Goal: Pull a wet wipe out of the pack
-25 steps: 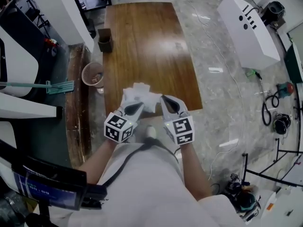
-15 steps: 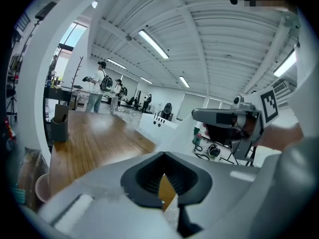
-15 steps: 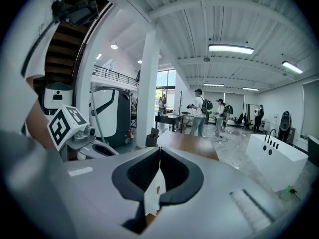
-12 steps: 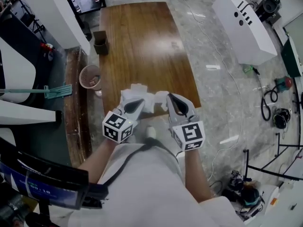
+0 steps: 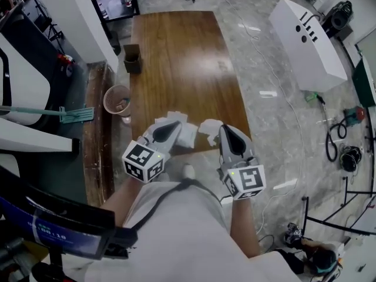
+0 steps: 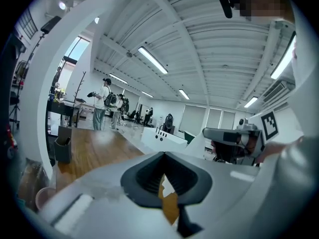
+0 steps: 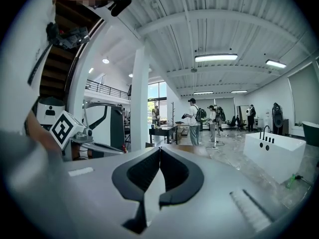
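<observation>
Wipe [image 5: 207, 126] now farther from pack [image 5: 187, 135]

White wipe [image 5: 208, 126] held just beside the white pack [image 5: 183, 133].

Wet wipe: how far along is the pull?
Done: the left gripper grips the pack; the right gripper grips a wet wipe. In hand: the wipe is drawn out beside the pack. Left: freeing it fully; I cannot tell whether it already is.
</observation>
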`<state>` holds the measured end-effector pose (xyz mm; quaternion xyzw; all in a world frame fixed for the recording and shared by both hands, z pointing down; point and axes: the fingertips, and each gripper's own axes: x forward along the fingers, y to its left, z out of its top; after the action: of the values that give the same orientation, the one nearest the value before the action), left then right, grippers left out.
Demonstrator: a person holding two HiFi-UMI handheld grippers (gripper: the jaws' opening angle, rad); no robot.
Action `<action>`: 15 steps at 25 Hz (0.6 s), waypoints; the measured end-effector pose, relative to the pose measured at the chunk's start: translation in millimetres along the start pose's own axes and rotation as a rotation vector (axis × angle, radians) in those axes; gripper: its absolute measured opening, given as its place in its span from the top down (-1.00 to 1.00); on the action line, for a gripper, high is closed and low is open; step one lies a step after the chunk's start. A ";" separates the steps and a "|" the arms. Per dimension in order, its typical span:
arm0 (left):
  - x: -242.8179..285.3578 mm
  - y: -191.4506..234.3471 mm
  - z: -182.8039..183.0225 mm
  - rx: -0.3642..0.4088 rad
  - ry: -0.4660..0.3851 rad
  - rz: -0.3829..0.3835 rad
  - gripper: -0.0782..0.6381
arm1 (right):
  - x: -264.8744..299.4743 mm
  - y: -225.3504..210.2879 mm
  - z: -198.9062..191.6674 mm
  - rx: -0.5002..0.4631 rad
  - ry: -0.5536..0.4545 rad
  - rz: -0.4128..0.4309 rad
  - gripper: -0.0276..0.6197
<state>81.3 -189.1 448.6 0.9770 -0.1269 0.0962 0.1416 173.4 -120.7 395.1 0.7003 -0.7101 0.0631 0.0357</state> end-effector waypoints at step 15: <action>-11.1 13.7 -1.3 -0.016 -0.004 0.074 0.78 | 13.2 0.5 -1.5 0.010 0.003 0.070 0.89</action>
<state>66.8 -199.0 450.8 0.9706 -0.1643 0.0985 0.1457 172.6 -133.6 398.4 0.6750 -0.7340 0.0687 0.0310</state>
